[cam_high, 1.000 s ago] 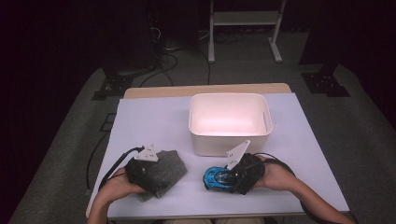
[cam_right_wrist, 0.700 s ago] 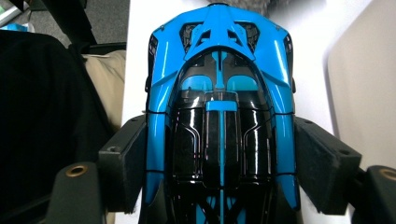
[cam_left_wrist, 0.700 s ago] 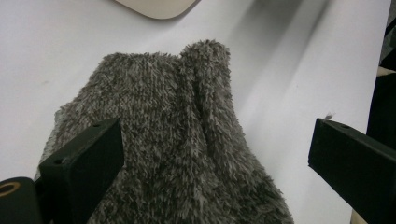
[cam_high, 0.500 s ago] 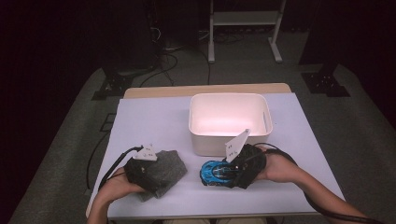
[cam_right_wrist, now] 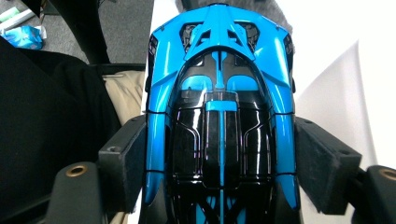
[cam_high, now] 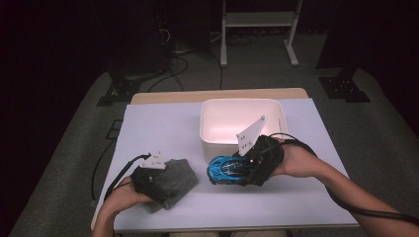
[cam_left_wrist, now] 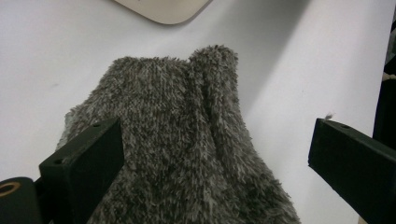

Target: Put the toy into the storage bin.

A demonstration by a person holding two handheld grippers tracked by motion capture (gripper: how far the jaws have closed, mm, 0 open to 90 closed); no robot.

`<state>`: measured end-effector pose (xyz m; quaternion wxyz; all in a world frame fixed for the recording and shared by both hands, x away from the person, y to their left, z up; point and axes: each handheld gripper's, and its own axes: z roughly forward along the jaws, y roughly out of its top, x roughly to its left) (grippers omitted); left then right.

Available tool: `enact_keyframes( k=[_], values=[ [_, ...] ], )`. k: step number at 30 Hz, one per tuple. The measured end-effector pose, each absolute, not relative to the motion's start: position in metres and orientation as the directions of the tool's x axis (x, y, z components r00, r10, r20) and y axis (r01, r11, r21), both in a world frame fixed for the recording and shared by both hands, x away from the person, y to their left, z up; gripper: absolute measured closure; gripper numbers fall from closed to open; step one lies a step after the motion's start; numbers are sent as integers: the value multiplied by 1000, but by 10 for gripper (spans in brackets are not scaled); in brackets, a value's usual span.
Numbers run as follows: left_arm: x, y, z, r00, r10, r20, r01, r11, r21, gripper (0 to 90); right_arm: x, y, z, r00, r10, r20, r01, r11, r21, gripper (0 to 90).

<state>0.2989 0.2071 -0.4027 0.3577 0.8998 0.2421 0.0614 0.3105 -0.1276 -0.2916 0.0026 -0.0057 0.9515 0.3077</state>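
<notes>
A blue and black toy car (cam_high: 223, 169) hangs just above the white table (cam_high: 163, 128), in front of the white bin (cam_high: 240, 101). My right gripper (cam_high: 238, 170) is shut on its sides. In the right gripper view both pads press the car (cam_right_wrist: 219, 93) near its middle, with the gripper (cam_right_wrist: 219, 136) pointing along its length. At the front left a grey fuzzy cloth (cam_high: 178, 178) lies crumpled on the table. My left gripper (cam_high: 160, 185) rests over it. In the left gripper view the jaws of that gripper (cam_left_wrist: 212, 140) stand wide apart, open, with the cloth (cam_left_wrist: 187, 140) between and below them.
The bin is hollow with a pale inside and stands at the table's middle back. A metal stand (cam_high: 257, 29) and cables (cam_high: 173, 49) are on the dark floor behind the table. Bare table surface lies left of the bin.
The right gripper has lifted the toy car off the table and drawn a little closer to the bin. The left gripper and cloth have stayed put.
</notes>
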Motion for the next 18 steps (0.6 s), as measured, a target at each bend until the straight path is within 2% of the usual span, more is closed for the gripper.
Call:
enact_keyframes(
  k=[18],
  values=[
    [298, 222, -405, 860, 506, -61, 411, -617, 671, 29, 356, -121, -241, -999, -8, -48, -34, 811, 585, 251]
  ],
)
